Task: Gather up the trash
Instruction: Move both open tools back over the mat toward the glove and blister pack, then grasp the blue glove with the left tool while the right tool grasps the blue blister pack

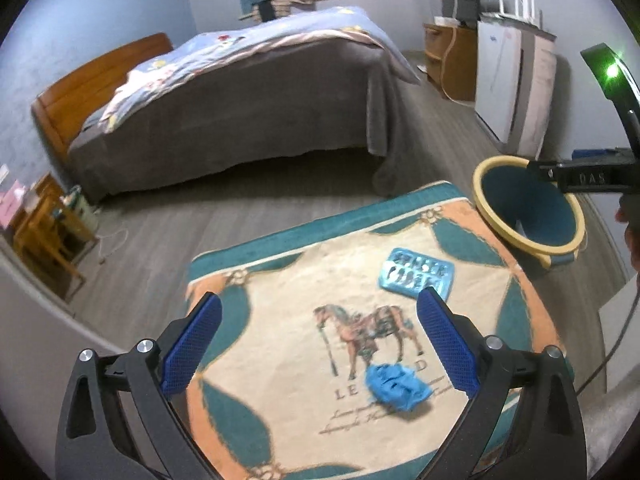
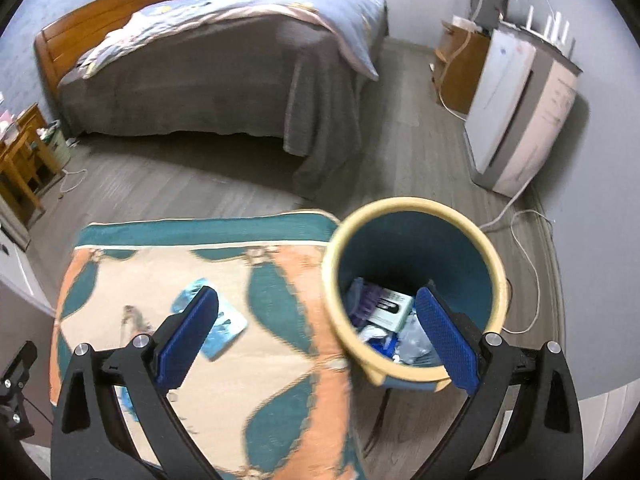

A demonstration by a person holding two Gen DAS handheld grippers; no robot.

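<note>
A crumpled blue glove (image 1: 398, 388) lies on the horse-patterned mat (image 1: 280, 360), low between my left gripper's (image 1: 318, 338) open fingers. A blue blister pack (image 1: 416, 274) lies further off on the mat, near the right fingertip (image 1: 434, 312); it also shows in the right wrist view (image 2: 224, 326), partly behind the left finger. My right gripper (image 2: 316, 324) is open and empty, above the near rim of the teal bin with a yellow rim (image 2: 416, 280), which holds several pieces of trash. The bin also shows in the left wrist view (image 1: 528, 212).
The mat (image 2: 240, 380) covers a raised surface beside the bin. A bed (image 1: 224, 112) stands behind across a grey wood floor. A white appliance (image 2: 516, 112) and wooden cabinet (image 2: 460, 68) line the right wall. A white cable (image 2: 520, 248) lies behind the bin. Wooden furniture (image 1: 44, 236) stands at left.
</note>
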